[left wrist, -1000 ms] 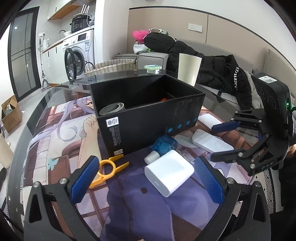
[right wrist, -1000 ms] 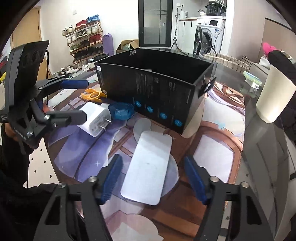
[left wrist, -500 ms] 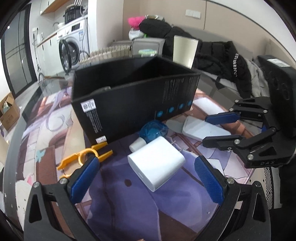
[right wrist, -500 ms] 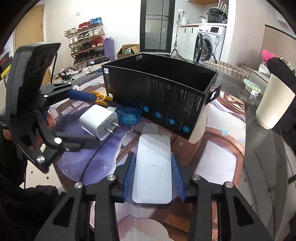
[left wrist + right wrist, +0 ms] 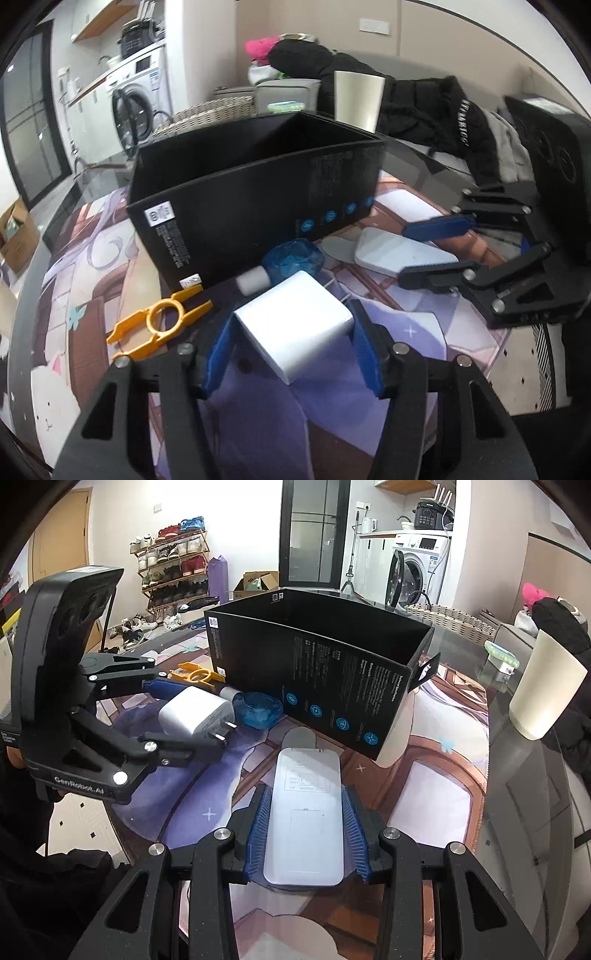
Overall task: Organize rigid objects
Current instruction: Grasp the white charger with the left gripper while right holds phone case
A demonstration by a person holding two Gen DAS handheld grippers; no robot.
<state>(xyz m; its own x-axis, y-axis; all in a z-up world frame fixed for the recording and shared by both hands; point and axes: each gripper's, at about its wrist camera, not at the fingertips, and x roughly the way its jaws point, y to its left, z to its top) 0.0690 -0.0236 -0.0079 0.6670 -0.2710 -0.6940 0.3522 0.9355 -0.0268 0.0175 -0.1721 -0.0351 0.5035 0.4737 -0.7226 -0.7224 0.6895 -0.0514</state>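
Note:
My left gripper (image 5: 291, 350) is shut on the white charger plug (image 5: 291, 334), its blue pads against both sides; the charger also shows in the right wrist view (image 5: 197, 716). My right gripper (image 5: 304, 834) is shut on the flat white power bank (image 5: 304, 827), which also shows in the left wrist view (image 5: 399, 256). The open black box (image 5: 258, 206) stands just behind both. A blue bottle (image 5: 291, 258) lies against the box, and a yellow clip (image 5: 159, 325) lies to the left.
A cream cup (image 5: 546, 690) stands on the glass table to the right of the box. A wicker basket (image 5: 207, 114) and a black jacket (image 5: 424, 107) are behind it. The table edge (image 5: 85, 812) is near my left gripper.
My left gripper moved forward and closed on the white charger. My right gripper closed on the power bank.

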